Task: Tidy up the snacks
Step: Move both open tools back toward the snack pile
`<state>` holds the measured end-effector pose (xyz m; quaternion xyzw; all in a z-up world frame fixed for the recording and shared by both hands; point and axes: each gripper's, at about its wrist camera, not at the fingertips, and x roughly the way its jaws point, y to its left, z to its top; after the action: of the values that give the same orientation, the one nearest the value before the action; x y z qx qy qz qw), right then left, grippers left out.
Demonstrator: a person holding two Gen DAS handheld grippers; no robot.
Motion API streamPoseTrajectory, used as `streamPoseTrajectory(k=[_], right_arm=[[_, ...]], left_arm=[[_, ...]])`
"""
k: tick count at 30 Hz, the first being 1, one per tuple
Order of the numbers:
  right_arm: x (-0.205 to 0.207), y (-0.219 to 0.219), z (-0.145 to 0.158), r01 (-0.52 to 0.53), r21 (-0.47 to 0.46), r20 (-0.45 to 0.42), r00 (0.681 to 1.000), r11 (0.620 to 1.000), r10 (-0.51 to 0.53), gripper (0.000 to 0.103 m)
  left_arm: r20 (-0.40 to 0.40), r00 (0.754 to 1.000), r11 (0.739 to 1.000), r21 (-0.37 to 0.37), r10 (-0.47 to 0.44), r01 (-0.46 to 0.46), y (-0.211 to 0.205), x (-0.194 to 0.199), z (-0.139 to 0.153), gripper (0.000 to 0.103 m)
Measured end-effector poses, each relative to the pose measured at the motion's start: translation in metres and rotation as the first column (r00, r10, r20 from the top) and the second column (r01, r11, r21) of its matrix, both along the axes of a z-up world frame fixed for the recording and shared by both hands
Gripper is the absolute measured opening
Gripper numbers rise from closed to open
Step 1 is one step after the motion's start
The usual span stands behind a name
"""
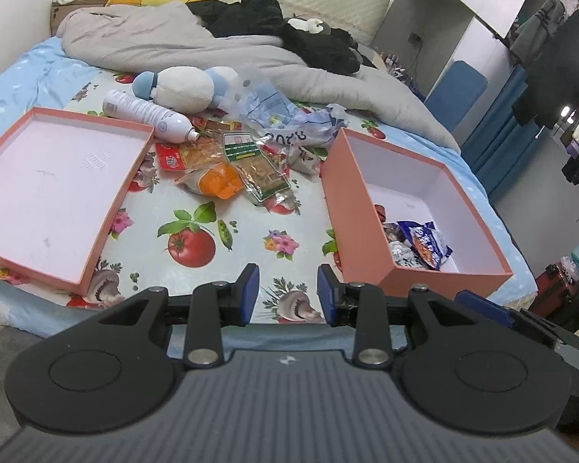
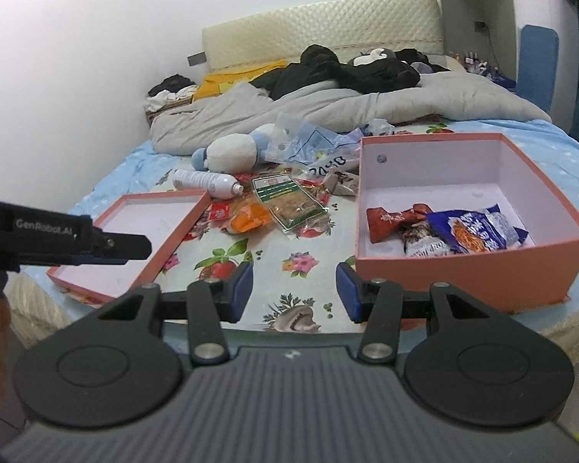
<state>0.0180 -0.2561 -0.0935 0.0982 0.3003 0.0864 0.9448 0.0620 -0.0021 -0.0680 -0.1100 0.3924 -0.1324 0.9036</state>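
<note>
Two boxes flank the snacks [image 1: 231, 162], so I keep my left gripper [image 1: 287, 293] empty, jaws partly apart, low at the bed's near edge, aimed at that pile. The lid [image 1: 58, 185] lies upturned left, out of the way; the box [image 1: 413, 208] sits right.

From my right gripper [image 2: 294, 289], likewise parted and empty, the box [image 2: 471, 270] stands just beside, already holding three packets [image 2: 463, 227]. The left gripper [image 2: 115, 249] reaches in over the lid [image 2: 150, 231].
</note>
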Motion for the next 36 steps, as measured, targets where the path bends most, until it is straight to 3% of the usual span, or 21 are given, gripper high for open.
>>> streamPoseTrajectory(k=[19, 22, 29, 30, 31, 33, 36], right_arm=[[0.110, 0.031, -0.020, -0.041, -0.023, -0.061, 0.997, 0.999, 0.040, 0.050], [0.134, 0.039, -0.027, -0.058, -0.042, -0.072, 0.996, 0.997, 0.055, 0.050], [0.191, 0.053, -0.056, -0.101, -0.109, -0.126, 0.988, 0.989, 0.087, 0.050], [0.200, 0.054, -0.061, -0.105, -0.122, -0.135, 0.987, 0.987, 0.088, 0.052], [0.209, 0.056, -0.067, -0.110, -0.133, -0.146, 0.985, 0.985, 0.090, 0.066], [0.223, 0.060, -0.079, -0.119, -0.163, -0.161, 0.983, 0.980, 0.092, 0.083], [0.245, 0.067, -0.094, -0.154, -0.199, -0.168, 0.978, 0.968, 0.121, 0.083]], left_arm=[[-0.124, 0.991, 0.999, 0.013, 0.040, -0.039, 0.025, 0.114, -0.039, 0.039], [-0.137, 0.989, 0.998, 0.018, 0.059, -0.057, 0.031, 0.136, -0.049, 0.051], [-0.179, 0.981, 0.997, 0.023, 0.079, -0.076, 0.042, 0.197, -0.080, 0.058], [-0.182, 0.981, 0.998, 0.021, 0.069, -0.066, 0.043, 0.206, -0.085, 0.058], [-0.184, 0.981, 0.999, 0.024, 0.053, -0.049, 0.043, 0.214, -0.089, 0.058], [-0.200, 0.979, 0.999, 0.036, 0.038, -0.031, 0.044, 0.232, -0.101, 0.061], [-0.212, 0.977, 1.000, 0.019, -0.001, 0.005, 0.045, 0.252, -0.116, 0.070]])
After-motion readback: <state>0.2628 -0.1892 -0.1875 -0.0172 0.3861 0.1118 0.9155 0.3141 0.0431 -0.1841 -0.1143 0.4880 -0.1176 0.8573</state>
